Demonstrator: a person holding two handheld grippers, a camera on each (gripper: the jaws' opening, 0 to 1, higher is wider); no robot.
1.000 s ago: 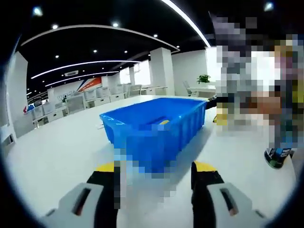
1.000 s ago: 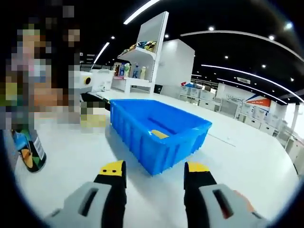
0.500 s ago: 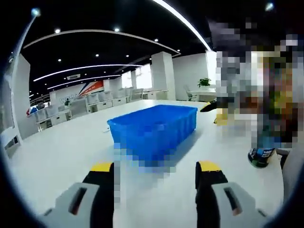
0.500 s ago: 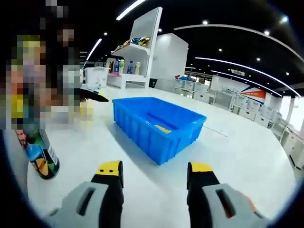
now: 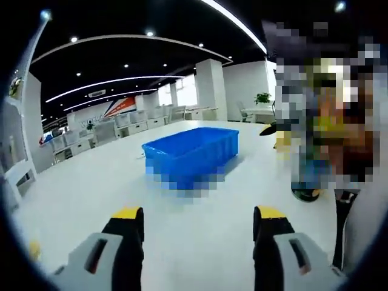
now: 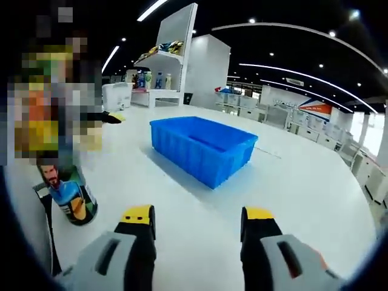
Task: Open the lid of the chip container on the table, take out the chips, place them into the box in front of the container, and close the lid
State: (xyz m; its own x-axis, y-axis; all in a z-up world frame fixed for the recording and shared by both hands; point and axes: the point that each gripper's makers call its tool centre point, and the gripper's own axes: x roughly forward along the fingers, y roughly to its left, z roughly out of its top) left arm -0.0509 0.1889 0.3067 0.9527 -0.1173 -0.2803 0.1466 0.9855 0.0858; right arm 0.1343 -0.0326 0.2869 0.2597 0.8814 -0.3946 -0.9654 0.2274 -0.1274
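Observation:
A blue plastic box (image 5: 189, 155) (image 6: 203, 147) stands in the middle of the white table (image 5: 200, 224) (image 6: 194, 206). The chip container (image 6: 71, 194) is a tall printed can standing at the left of the right gripper view; its top is under mosaic. Its base (image 5: 308, 193) shows at the right of the left gripper view. My left gripper (image 5: 197, 219) is open over bare table, well short of the box. My right gripper (image 6: 197, 218) is open too, with nothing between its yellow-tipped fingers.
A white shelf unit (image 6: 163, 66) with bottles and packets stands behind the table. Desks and chairs (image 5: 109, 127) fill the far room. A dark and yellow object (image 6: 109, 117) lies on the table beyond the can. A thin dark stand (image 6: 45, 224) rises at the left edge.
Both grippers have drawn back from the blue box, which now looks smaller and farther. The chip can has come more fully into the right gripper view.

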